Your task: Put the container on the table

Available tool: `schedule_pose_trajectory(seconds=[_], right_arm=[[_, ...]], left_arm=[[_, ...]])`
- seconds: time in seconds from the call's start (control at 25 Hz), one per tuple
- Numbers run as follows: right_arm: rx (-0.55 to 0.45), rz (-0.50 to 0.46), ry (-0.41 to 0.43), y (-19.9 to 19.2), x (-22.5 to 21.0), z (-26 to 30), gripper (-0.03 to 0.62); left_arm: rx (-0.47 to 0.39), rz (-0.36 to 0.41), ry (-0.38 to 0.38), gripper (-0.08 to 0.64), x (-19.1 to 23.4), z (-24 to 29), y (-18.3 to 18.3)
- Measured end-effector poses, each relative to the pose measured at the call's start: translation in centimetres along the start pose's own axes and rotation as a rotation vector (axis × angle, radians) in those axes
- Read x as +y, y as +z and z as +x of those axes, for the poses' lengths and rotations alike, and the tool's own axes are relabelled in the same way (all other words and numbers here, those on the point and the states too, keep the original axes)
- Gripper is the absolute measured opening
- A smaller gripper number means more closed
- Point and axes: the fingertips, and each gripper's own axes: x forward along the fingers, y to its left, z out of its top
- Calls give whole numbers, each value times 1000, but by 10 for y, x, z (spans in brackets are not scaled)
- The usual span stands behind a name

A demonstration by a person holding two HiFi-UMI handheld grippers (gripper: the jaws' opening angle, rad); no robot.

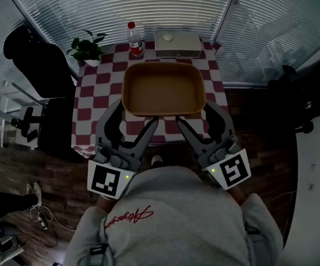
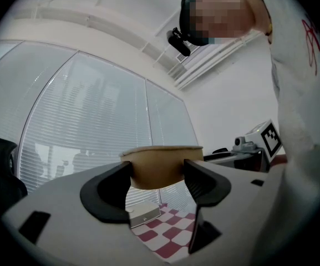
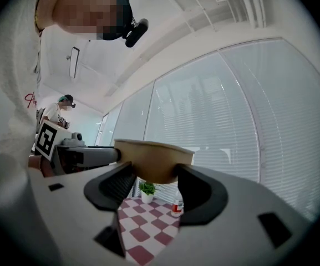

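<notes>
A tan rectangular container (image 1: 163, 88), empty inside, hangs in the air over the red-and-white checked table (image 1: 96, 90). My left gripper (image 1: 133, 119) is shut on its near left corner and my right gripper (image 1: 196, 118) on its near right corner. In the left gripper view the container (image 2: 160, 164) fills the gap of the left gripper (image 2: 158, 175), touching both jaws. The right gripper view shows the container's (image 3: 155, 158) corner clamped in the right gripper (image 3: 155, 177) the same way. The table (image 2: 171, 226) lies well below it.
At the table's far edge stand a potted plant (image 1: 89, 49), a red-capped bottle (image 1: 135, 39) and a flat white box (image 1: 177, 44). A black office chair (image 1: 42, 65) stands left of the table. Window blinds close off the far side. The wearer's grey sweater fills the bottom.
</notes>
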Motion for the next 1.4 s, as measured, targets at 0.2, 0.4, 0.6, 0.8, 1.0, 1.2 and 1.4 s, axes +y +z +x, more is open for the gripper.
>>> schedule_pose_trajectory(seconds=[0.2, 0.4, 0.6, 0.8, 1.0, 1.2, 1.4], right_arm=[[-2, 2, 1, -6, -9, 29, 261], [-8, 7, -9, -14, -18, 50, 261], [-4, -3, -22, -20, -31, 69, 261], [-3, -5, -31, -19, -43, 77, 261], [-7, -24, -16, -16, -51, 81, 261], [3, -20, 10, -14, -54, 86, 261], [2, -22, 32, -11, -55, 86, 261]], left_arm=[[6, -4, -3, 298, 28, 14, -8], [5, 0, -11, 298, 47, 26, -16], [10, -1, -26, 298, 64, 43, -22], [11, -2, -35, 298, 71, 56, -23], [7, -4, -22, 298, 73, 63, -21], [6, -10, 3, 298, 76, 66, -19], [0, -8, 24, 298, 74, 66, -17]])
